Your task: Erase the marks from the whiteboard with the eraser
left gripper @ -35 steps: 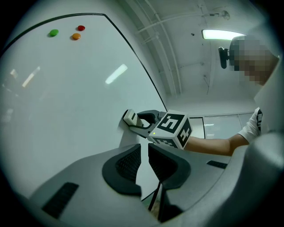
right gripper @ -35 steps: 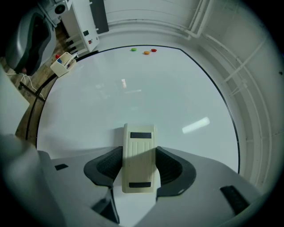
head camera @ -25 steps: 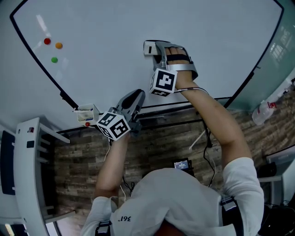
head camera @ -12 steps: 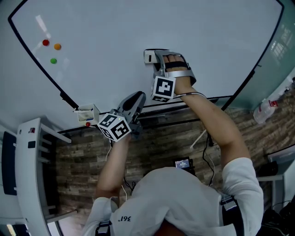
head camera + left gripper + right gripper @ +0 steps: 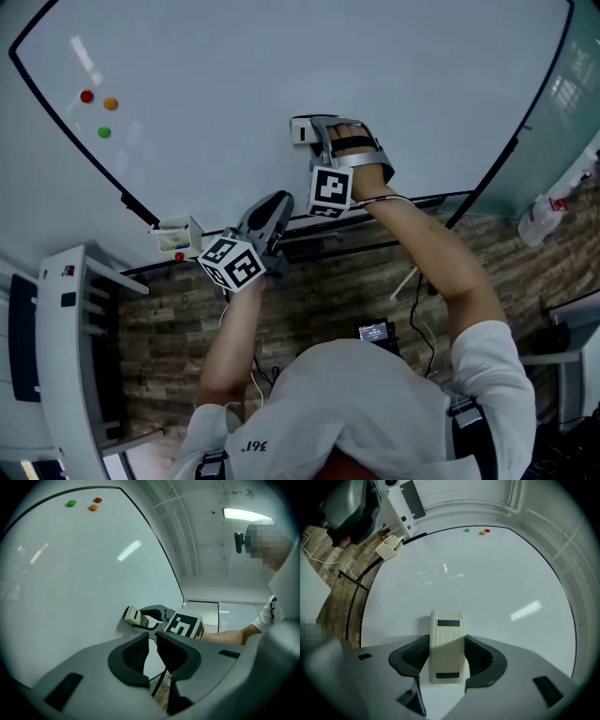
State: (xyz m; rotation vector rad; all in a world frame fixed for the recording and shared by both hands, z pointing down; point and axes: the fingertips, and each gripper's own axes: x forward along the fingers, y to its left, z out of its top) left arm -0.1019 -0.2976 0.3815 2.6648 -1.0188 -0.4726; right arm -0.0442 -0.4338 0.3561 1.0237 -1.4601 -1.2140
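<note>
Right gripper jaws clamped on cream rectangular plastic eraser, 1 pad on each long side. The eraser stands upright between the jaws and its far face is pressed flat on the large glossy white whiteboard with a thin black frame. Head view puts the eraser in the lower middle of the board, just above the bottom edge, with the right hand strapped into the gripper behind it.

Left gripper jaws are drawn nearly together with only a slim gap and nothing between them. It hangs below the board's bottom frame, left of the right gripper, tips aimed up toward the board but apart from it.

3 small round magnets sit near the board's upper left, well apart from the eraser: red magnet, orange magnet, green magnet. Small cream open box hangs at the board's lower-left frame, just beside the left gripper, with something red at its edge. White plastic bottle is at far right over the brown wood-plank floor.
</note>
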